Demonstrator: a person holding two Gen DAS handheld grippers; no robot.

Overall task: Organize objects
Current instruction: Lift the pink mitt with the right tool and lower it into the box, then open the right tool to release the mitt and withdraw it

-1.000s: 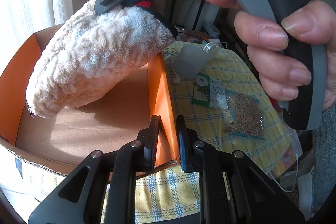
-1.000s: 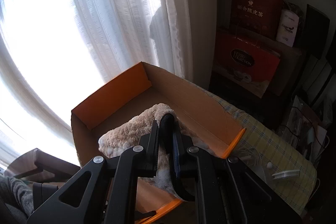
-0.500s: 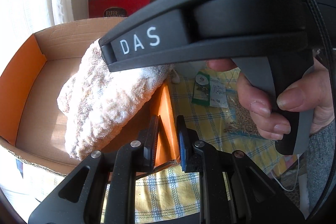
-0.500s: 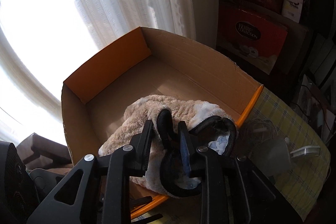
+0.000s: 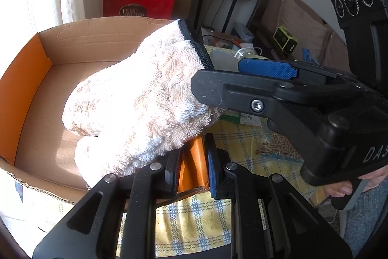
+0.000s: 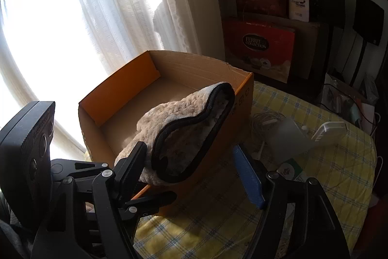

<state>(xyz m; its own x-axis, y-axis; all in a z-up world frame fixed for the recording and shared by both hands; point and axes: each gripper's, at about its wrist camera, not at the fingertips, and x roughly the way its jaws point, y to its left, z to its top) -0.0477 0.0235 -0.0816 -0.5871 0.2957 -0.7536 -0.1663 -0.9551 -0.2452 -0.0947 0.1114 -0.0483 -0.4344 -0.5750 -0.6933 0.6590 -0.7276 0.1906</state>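
Left claw (image 5: 192,170) is pinched on the orange near wall of the cardboard box (image 5: 80,48), steadying it. My right claw (image 6: 191,159) is spread wide, its fingers either side of the plush slipper's (image 6: 169,128) heel end without visibly gripping. That slipper lies half in the box, its long axis running from the rim down to the box floor, heel propped on the wall nearest me. I judge the right claw nearer for any nudge inward.
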